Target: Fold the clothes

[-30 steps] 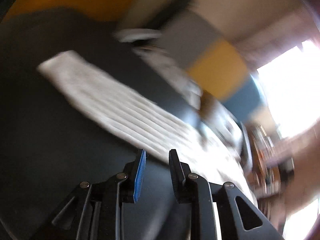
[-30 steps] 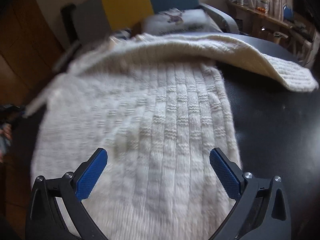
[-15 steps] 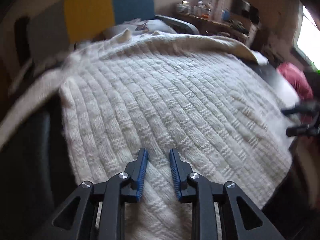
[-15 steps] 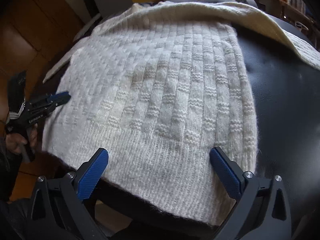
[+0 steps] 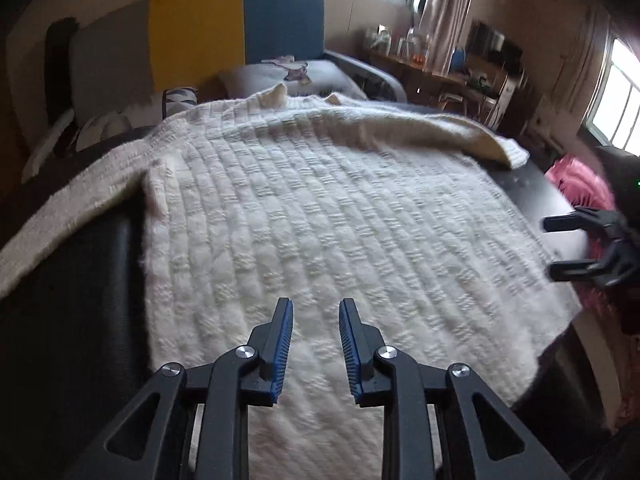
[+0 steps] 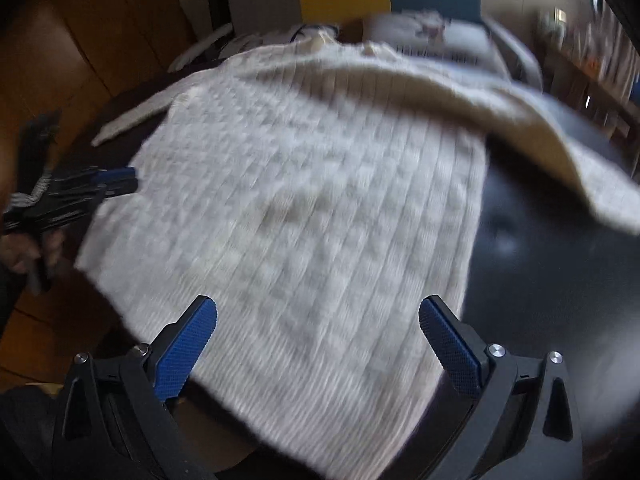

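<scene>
- Cream cable-knit sweater (image 5: 320,216) lies flat on dark table (image 5: 72,320), hem hanging over the near edge.
- left gripper (image 5: 315,308) over the hem's left part, blue pads a narrow gap apart, nothing held.
- right gripper (image 6: 318,312) over the hem's right part, jaws spread wide, empty.
- Sleeve (image 6: 540,136) folded across the top right.

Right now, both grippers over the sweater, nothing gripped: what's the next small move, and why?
Probably lower both to the near hem and pinch it. The cream knit sweater lies flat on the dark table. The left gripper and right gripper hang open above the hem, holding nothing, so a grip has to precede any fold.
</scene>
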Demonstrator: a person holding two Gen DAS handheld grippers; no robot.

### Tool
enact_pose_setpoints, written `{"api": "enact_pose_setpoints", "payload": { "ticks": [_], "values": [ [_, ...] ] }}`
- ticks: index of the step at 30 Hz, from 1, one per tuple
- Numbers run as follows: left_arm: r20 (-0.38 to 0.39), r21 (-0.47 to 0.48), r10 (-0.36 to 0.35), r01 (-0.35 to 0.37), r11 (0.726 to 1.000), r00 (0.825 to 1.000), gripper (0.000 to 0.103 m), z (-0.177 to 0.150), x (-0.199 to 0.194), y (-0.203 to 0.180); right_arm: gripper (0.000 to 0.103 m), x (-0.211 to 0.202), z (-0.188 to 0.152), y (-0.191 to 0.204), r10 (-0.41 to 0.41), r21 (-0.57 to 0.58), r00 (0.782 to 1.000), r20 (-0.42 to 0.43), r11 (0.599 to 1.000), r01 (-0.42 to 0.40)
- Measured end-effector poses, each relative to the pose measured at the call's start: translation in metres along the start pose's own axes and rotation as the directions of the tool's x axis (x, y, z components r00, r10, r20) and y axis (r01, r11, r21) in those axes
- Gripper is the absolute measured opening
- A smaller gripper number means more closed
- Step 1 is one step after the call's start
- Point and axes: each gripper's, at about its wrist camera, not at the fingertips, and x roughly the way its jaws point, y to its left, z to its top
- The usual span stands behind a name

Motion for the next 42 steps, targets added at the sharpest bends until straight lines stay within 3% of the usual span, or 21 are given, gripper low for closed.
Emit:
{"api": "enact_pose_setpoints", "payload": {
  "ticks": [4, 7, 10, 14, 18, 23, 26, 30, 33, 37, 42],
  "values": [
    [-0.023, -0.021, 0.031, -0.031, 0.999, 0.999, 0.024, -0.022, 0.009, 0.002, 0.103, 0.03, -0.009, 0.011, -0.046, -0.033, 0.996, -0.074, 0.999, 0.043],
    [-0.012, -0.086, -0.005, 0.004, 0.996, 1.0, 0.024, -0.026, 0.002, 0.01, 0.103, 0.034, -0.02, 0.008, -0.062, -0.024, 0.995, -0.073, 0.998, 0.06],
    [-0.004, -0.109, 0.003, -0.004, 0.994, 1.0, 0.024, -0.021, -0.004, 0.012, 0.103, 0.033, -0.02, 0.006, -0.066, -0.016, 0.995, -0.075, 0.998, 0.065],
    [0.064, -0.095, 0.028, -0.022, 0.995, 0.998, 0.024, -0.007, -0.013, 0.006, 0.103, 0.028, -0.012, 0.008, -0.094, -0.026, 0.994, -0.057, 0.995, 0.093],
    [0.115, -0.089, 0.029, -0.019, 0.996, 0.993, 0.024, 0.011, -0.02, 0.001, 0.103, 0.02, 0.005, 0.007, -0.119, -0.021, 0.993, 0.003, 0.993, 0.119],
    [0.04, -0.082, 0.085, -0.081, 0.993, 0.996, 0.024, 0.007, 0.006, 0.004, 0.103, 0.033, 0.022, 0.001, -0.149, 0.003, 0.989, 0.0, 0.989, 0.149],
    [-0.015, -0.09, 0.13, -0.131, 0.987, 0.991, 0.024, -0.004, 0.023, 0.01, 0.103, 0.054, 0.01, -0.002, -0.143, 0.032, 0.987, -0.076, 0.989, 0.145],
    [-0.015, -0.114, 0.115, -0.116, 0.987, 0.993, 0.025, -0.005, 0.023, 0.013, 0.103, 0.052, -0.002, -0.006, -0.115, 0.041, 0.993, -0.024, 0.992, 0.116],
    [0.002, -0.138, 0.08, -0.079, 0.987, 0.997, 0.025, 0.006, 0.018, 0.017, 0.103, 0.054, 0.002, -0.008, -0.099, 0.023, 0.994, -0.052, 0.995, 0.1],
    [0.057, -0.101, 0.079, -0.073, 0.992, 0.995, 0.025, 0.032, 0.012, 0.016, 0.103, 0.046, 0.018, -0.018, -0.109, -0.001, 0.993, -0.043, 0.994, 0.109],
    [0.074, -0.083, 0.077, -0.07, 0.994, 0.994, 0.025, 0.066, 0.028, 0.017, 0.103, 0.038, 0.031, -0.054, -0.103, 0.103, 0.995, 0.005, 0.989, 0.102]
  ]
}}
